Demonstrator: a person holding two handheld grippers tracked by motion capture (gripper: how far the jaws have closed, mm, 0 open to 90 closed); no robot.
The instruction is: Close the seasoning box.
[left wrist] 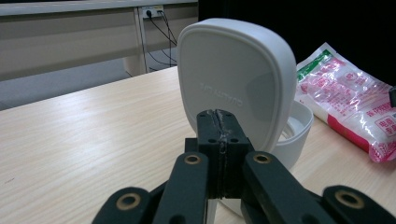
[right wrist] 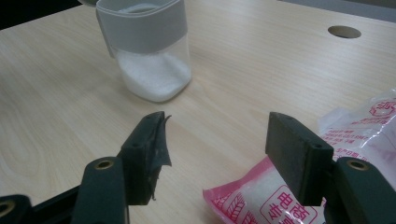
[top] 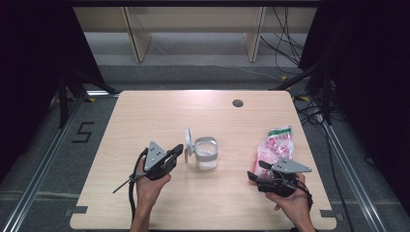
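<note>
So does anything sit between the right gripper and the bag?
Nothing visible does. The right gripper stands open just before the near end of the bag, with bare table between its jaws.

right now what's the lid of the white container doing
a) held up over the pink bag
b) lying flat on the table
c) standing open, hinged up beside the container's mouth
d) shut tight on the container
c: the lid stands upright, swung open at the rim of the container, whose mouth is uncovered, with white grains in its clear lower part.
</note>
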